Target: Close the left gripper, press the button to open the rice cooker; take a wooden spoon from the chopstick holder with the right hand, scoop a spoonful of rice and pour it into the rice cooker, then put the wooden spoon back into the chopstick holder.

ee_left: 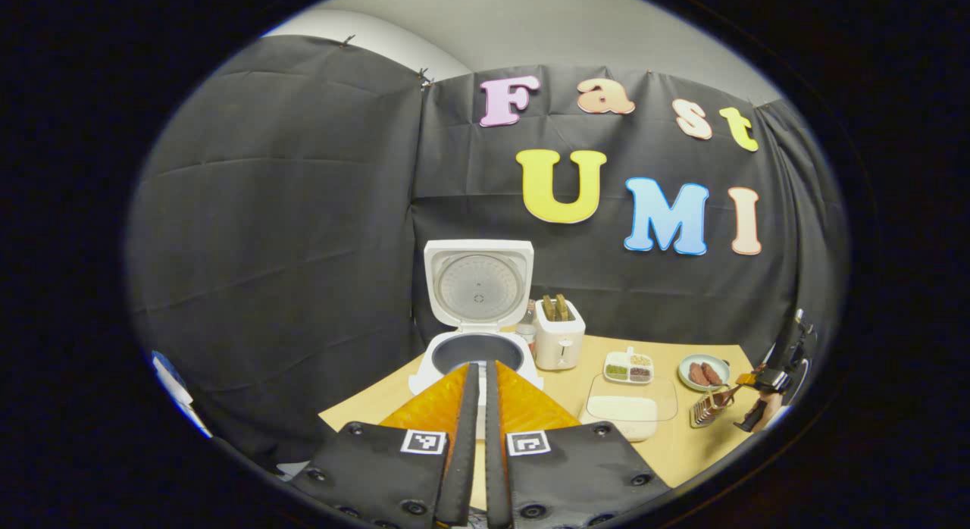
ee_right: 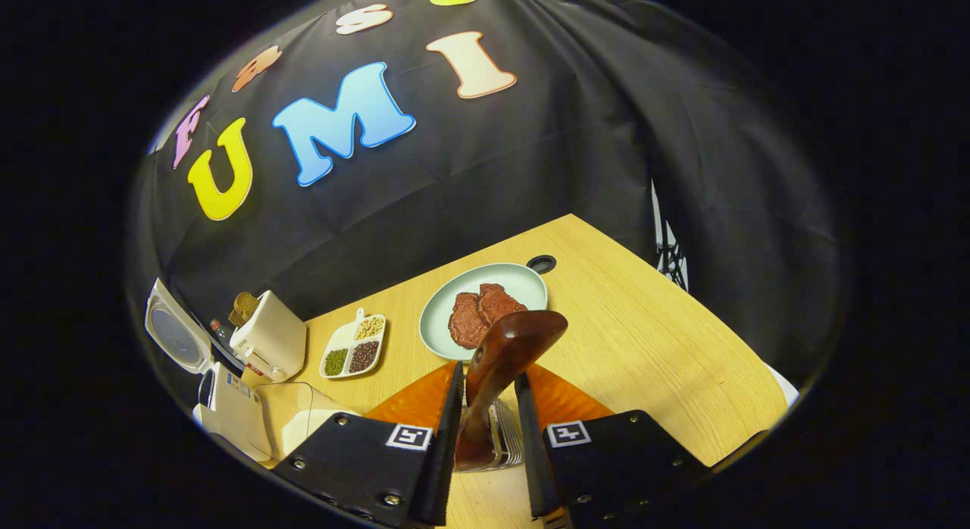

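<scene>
White rice cooker (ee_left: 477, 317); reddish-brown wooden spoon (ee_right: 500, 362).

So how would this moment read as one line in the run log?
rice cooker: lid open | left tongs: shut, empty, before the cooker | right tongs: around wooden spoon handle at chopstick holder | rice: not yet scooped

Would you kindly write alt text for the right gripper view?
The right gripper grips a wooden spoon handle above the metal chopstick holder. Beyond lie a plate of meat, a divided dish and a toaster.
</scene>
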Available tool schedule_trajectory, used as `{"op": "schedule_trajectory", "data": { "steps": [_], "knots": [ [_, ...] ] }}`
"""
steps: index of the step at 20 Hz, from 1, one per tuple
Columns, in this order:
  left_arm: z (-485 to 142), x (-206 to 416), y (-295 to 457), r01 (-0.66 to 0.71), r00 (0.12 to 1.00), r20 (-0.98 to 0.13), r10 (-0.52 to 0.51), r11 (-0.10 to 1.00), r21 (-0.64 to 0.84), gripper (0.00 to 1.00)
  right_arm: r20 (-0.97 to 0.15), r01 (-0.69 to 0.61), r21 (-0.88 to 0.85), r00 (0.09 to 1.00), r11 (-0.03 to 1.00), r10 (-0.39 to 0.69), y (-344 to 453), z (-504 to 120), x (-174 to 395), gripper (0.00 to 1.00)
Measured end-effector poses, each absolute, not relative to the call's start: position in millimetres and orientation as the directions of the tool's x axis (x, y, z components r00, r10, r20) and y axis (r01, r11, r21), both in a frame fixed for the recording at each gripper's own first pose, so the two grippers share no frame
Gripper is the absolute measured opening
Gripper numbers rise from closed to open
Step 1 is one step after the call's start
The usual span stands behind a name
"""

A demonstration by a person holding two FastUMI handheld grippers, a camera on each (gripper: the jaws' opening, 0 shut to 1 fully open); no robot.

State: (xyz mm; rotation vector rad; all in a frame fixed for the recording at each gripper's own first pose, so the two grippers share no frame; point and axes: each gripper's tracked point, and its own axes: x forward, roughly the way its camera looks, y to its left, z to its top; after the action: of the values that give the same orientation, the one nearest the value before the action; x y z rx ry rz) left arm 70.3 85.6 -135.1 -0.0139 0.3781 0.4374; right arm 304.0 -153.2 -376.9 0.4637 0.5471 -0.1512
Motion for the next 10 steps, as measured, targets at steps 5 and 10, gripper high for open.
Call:
{"op": "schedule_trajectory", "data": {
  "steps": [5, 10],
  "knots": [
    [-133, 63, 85, -0.429, 0.834, -0.35, 0.428, 0.9, 0.078, 0.07, -0.54, 0.218, 0.39, 0.841, 0.895, 0.031, -145, -364, 301, 0.16],
    [-133, 60, 85, -0.437, 0.834, -0.345, 0.43, 0.897, 0.063, 0.07, -0.474, 0.164, 0.414, 0.879, 0.896, 0.058, -141, -312, 297, 0.16]
  ]
}}
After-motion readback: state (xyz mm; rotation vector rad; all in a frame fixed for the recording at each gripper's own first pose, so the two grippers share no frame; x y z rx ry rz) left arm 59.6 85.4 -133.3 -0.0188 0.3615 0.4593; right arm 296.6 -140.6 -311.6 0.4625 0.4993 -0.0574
